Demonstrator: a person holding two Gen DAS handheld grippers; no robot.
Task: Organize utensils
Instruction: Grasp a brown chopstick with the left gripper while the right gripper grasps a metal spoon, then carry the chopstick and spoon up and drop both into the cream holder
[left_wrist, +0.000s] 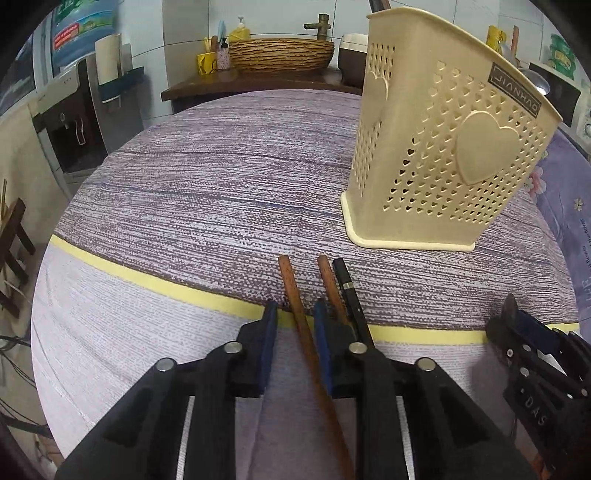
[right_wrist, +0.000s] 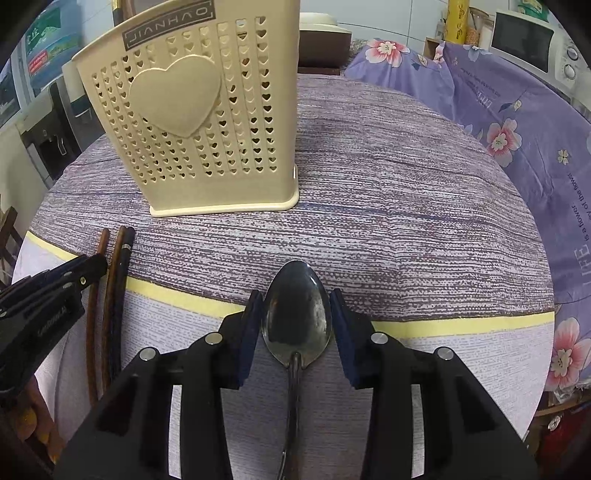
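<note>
A beige perforated utensil holder (left_wrist: 443, 155) (right_wrist: 192, 122) with heart shapes stands on the purple striped tablecloth (left_wrist: 184, 184). My left gripper (left_wrist: 295, 317) is open, its pads on either side of a brown chopstick (left_wrist: 295, 291) that lies on the cloth, with a gap on the stick's left. A second brown chopstick (left_wrist: 330, 284) and a black one (left_wrist: 347, 288) lie just right of its right finger. My right gripper (right_wrist: 297, 299) is shut on the bowl of a dark metal spoon (right_wrist: 297, 314), both pads against its edges, handle running back towards the camera. The right wrist view shows the left gripper (right_wrist: 92, 269) over the chopsticks (right_wrist: 110, 295).
The right gripper (left_wrist: 511, 310) sits near the lower right of the left wrist view. A purple floral cloth (right_wrist: 498, 110) lies right of the table. A shelf at the back bears a wicker basket (left_wrist: 280, 53). A water dispenser (left_wrist: 74, 122) stands off the table's left edge.
</note>
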